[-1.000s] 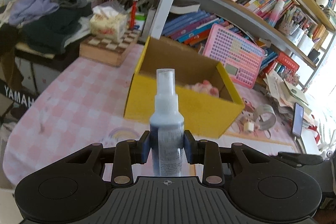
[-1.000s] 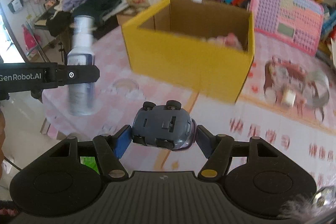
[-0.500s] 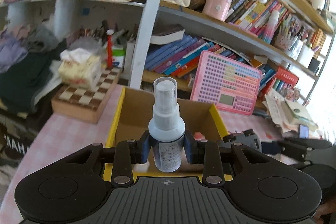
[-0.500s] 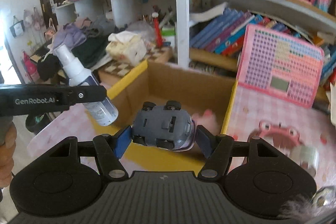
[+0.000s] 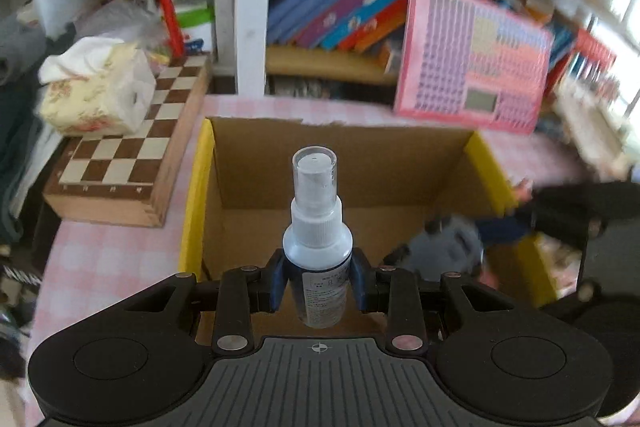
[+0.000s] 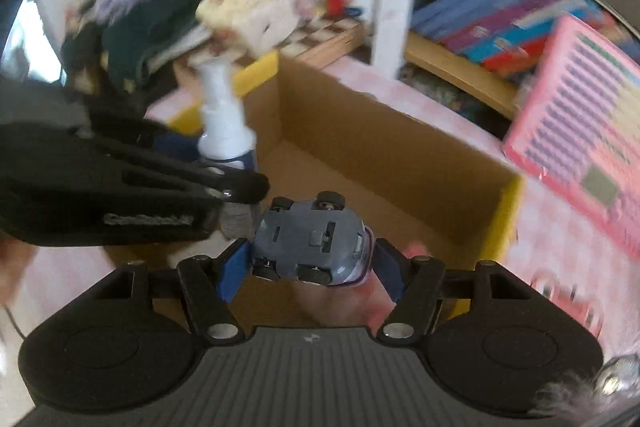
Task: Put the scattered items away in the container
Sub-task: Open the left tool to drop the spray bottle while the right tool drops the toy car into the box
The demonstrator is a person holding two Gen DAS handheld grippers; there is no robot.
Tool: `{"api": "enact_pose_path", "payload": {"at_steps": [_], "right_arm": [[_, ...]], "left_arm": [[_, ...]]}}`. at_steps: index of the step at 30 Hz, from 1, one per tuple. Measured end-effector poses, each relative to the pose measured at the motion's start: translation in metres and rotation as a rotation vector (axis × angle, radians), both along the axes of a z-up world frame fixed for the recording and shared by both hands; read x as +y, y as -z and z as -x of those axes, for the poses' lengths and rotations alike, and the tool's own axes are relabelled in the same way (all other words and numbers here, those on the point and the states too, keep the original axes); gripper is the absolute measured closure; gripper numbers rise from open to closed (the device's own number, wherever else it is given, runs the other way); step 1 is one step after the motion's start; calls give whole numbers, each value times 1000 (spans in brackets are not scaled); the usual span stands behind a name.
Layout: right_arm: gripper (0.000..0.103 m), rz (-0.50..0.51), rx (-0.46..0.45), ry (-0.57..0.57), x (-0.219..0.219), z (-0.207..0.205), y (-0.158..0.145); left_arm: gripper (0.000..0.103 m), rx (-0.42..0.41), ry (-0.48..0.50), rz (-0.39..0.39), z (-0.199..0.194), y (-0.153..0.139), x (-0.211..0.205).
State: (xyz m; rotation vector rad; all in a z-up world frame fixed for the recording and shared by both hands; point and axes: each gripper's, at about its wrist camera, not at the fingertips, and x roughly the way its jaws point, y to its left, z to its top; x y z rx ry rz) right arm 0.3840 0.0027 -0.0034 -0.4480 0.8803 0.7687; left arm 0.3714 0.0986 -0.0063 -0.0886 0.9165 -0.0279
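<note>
- Left wrist view: my left tool [image 5: 318, 277] is clamped on the spray bottle [image 5: 318, 239], its blue pads pressed to both sides of the body. The bottle stands upright, long axis vertical, clear cap on top, over the open yellow box [image 5: 196, 195].
- The bottle's base sits behind the tool body, and I cannot see the box floor beneath it. At the box's right side a grey blur is the toy car [image 5: 448, 247]; motion smears its detail.
- Right wrist view: my right tool [image 6: 308, 261] grips the toy car [image 6: 310, 241] end to end, long axis crosswise, wheels and underside facing me, over the box [image 6: 500, 223] interior.
- Left of the car, the left tool [image 6: 132, 183] and bottle [image 6: 224, 119] are blurred; the bottle is upright.
</note>
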Motion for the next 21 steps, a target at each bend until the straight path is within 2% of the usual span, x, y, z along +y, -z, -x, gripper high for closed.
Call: {"api": "enact_pose_path", "payload": {"at_steps": [4,7,11,14,18,21], "right_arm": [[38,134,-101,-110,18,-18,17],[38,187,-90,-138,23,-32,31],[38,183,-59,-134,20,-41,41],[27,156,-71,-125,15,-40,38],[26,98,-74,-92,5,-38,23],[26,48,-102,-58,-7,-29,8]], "left_arm": [[72,80,70,-122,-18,16,-12],[72,112,98,-154,-24,24,-15],[72,123,99,-162,-26,29,-15],[66,88,97,-139,-22,22,-12],[52,6,100,-116,-14,6,-5],[51,-47,116,-126,1,-9,-2]]}}
